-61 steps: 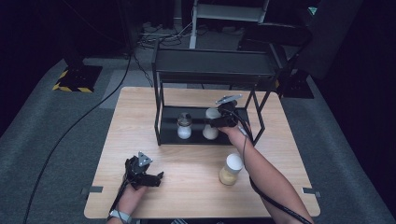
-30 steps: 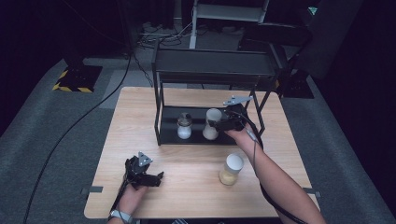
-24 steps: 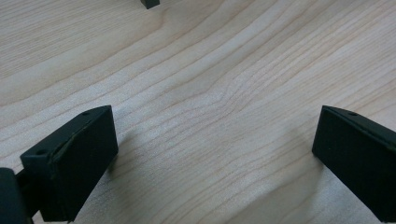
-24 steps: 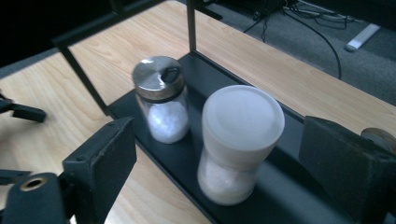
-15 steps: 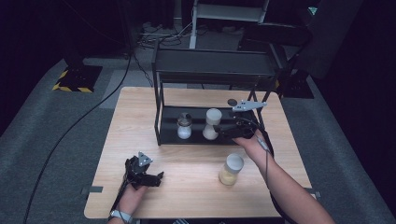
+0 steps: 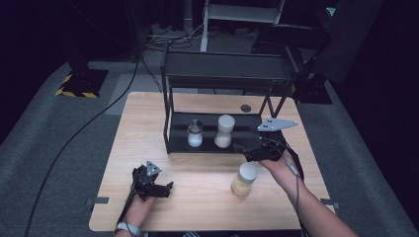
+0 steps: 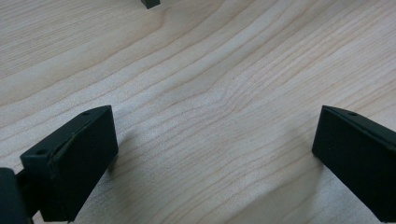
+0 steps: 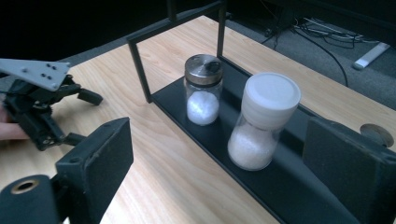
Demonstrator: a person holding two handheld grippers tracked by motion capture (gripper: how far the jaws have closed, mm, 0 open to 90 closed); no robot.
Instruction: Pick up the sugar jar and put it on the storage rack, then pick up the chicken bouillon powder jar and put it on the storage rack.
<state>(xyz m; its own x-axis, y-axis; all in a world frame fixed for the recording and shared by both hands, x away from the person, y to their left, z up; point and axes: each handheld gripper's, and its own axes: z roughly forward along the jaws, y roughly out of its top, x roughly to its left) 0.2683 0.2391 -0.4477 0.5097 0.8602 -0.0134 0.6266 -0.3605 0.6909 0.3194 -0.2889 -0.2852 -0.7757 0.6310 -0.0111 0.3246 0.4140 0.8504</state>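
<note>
The left gripper (image 6: pixel 150 183) rests on the wooden surface (image 6: pixel 197 192), fingers wide and empty. Farther in, the right gripper (image 6: pixel 249 151) — fingers just opened wide, nothing between them — hovers just above the tan-filled jar (image 6: pixel 244 179). Beyond it the white-lidded jar (image 6: pixel 224 131) stands on the black rack (image 6: pixel 217 146)'s lower shelf, just beside the metal-capped shaker (image 6: pixel 195 133).

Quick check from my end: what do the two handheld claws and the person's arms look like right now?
Both claws are black, each with two blocky, flat-faced jaws. The right claw carries a grey three-cornered plate with small holes on top, and a thin dark cable trails back along the forearm. The left claw has a smaller grey plate and a black cable. Both forearms are bare of sleeves; the left wrist wears a pale band.
</note>
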